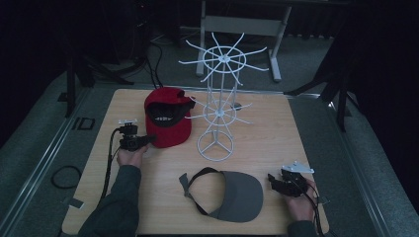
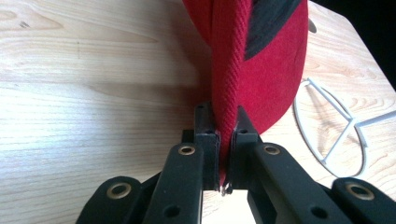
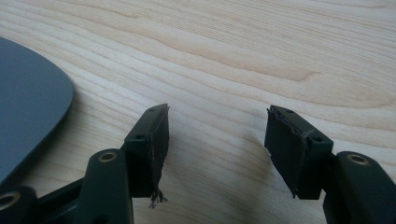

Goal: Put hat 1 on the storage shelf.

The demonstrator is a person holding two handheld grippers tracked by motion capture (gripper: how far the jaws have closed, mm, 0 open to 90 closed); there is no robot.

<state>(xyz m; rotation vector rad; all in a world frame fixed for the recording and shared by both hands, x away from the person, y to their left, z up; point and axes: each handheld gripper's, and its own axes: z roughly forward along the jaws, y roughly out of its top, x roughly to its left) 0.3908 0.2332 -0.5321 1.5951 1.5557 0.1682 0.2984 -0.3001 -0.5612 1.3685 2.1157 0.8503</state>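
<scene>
A red cap (image 1: 168, 117) lies on the wooden table (image 1: 276, 133) left of a white wire rack (image 1: 217, 98). My left gripper (image 1: 148, 139) is at the cap's left edge. In the left gripper view its jaws are shut on the red cap's brim (image 2: 229, 93), the fabric pinched between the pads. A grey visor (image 1: 232, 195) lies at the table's front. My right gripper (image 1: 272, 178) rests just right of the visor, open. In the right gripper view, bare wood lies between my right gripper's (image 3: 217, 135) jaws and the grey visor (image 3: 28, 112) is off to the left.
The rack's round base (image 1: 215, 146) stands between cap and visor; it appears as the white ring (image 2: 336, 130) right of the cap. Black cables (image 1: 64, 176) lie on the floor to the left. A metal frame (image 1: 247, 24) stands behind the table.
</scene>
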